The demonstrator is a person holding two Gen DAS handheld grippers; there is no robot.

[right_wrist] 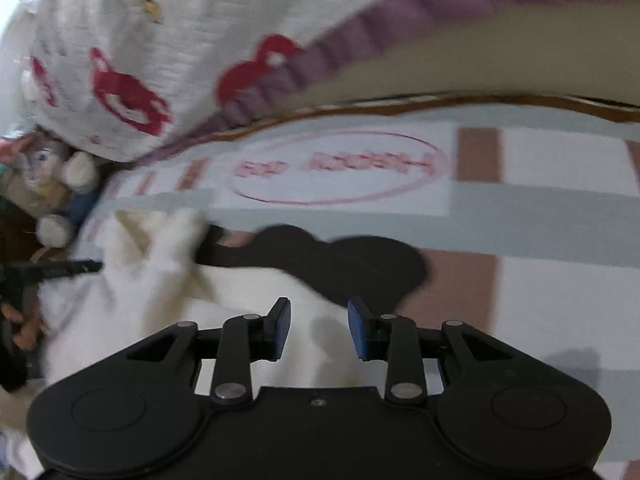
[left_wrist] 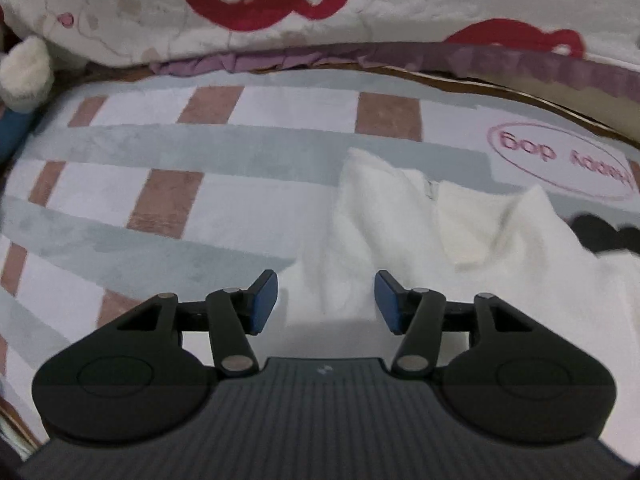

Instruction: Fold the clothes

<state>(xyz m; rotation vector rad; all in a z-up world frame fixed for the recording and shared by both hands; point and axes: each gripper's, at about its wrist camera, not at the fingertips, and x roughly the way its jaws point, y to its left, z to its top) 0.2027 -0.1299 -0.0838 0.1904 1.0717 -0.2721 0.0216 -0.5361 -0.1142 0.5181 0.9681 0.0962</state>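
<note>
A white garment (left_wrist: 420,224) with a short zip at its neck lies crumpled on the checked bedsheet (left_wrist: 160,152). A black patch (left_wrist: 608,234) shows at its right edge. In the left wrist view my left gripper (left_wrist: 326,304) hangs open above the garment's near left edge, nothing between its blue pads. In the right wrist view the same white garment (right_wrist: 160,280) carries a large black lobed shape (right_wrist: 328,264). My right gripper (right_wrist: 319,330) stands open over the white cloth just before that black shape. The other gripper's dark body and a hand (right_wrist: 24,328) show at the far left.
A white quilt with red bear prints (left_wrist: 280,0) and a purple frilled edge (left_wrist: 440,54) is heaped along the far side of the bed. A plush toy (right_wrist: 60,188) lies at the left end. A pink oval logo (right_wrist: 340,168) is printed on the sheet beyond the garment.
</note>
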